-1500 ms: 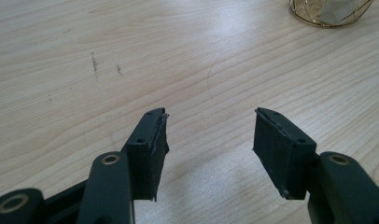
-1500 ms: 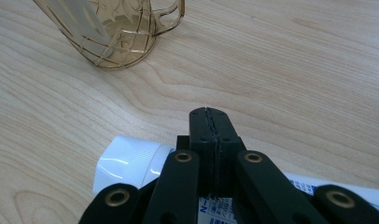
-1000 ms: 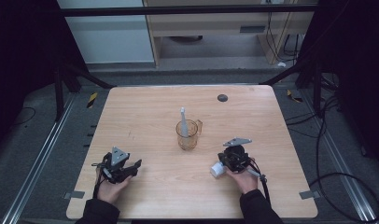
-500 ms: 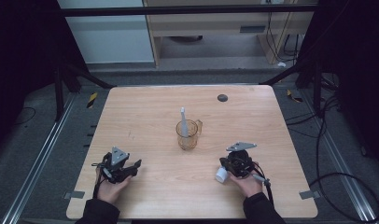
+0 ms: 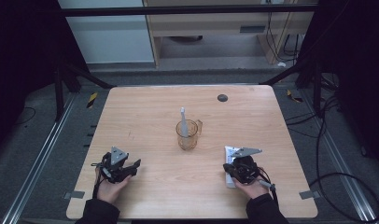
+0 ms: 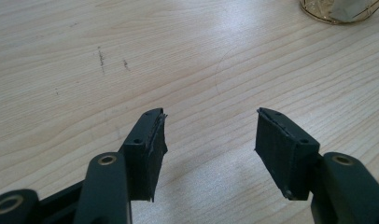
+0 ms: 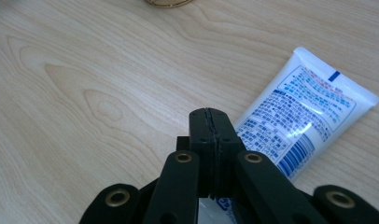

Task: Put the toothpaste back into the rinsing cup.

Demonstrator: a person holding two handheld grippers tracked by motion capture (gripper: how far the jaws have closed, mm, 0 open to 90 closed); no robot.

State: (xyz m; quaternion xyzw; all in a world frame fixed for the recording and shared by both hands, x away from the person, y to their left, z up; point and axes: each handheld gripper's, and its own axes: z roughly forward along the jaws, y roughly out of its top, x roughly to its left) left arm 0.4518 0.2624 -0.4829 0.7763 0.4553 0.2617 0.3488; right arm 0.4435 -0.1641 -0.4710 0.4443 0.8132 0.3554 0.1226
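Observation:
A clear glass mug [image 5: 187,135] stands mid-table with a white toothbrush [image 5: 182,122] upright in it. A white and blue toothpaste tube [image 5: 229,154] lies flat on the table at the front right. My right gripper [image 5: 236,162] hovers over the tube's near end. In the right gripper view the right gripper [image 7: 209,114] is shut, pad against pad with nothing between, and the tube [image 7: 309,116] lies just to its right. My left gripper [image 5: 134,165] rests at the front left. In its own view the left gripper [image 6: 208,135] is open over bare wood.
The wooden table [image 5: 145,112] has a small dark round mark [image 5: 222,98] near its far edge. The mug's base [image 6: 339,9] shows at the top right of the left gripper view. Cables and metal rails run on the floor around the table.
My right gripper has drawn back toward the person and a little right. The tube, earlier at the gripper's left, now lies flat beneath it. The left gripper has not moved.

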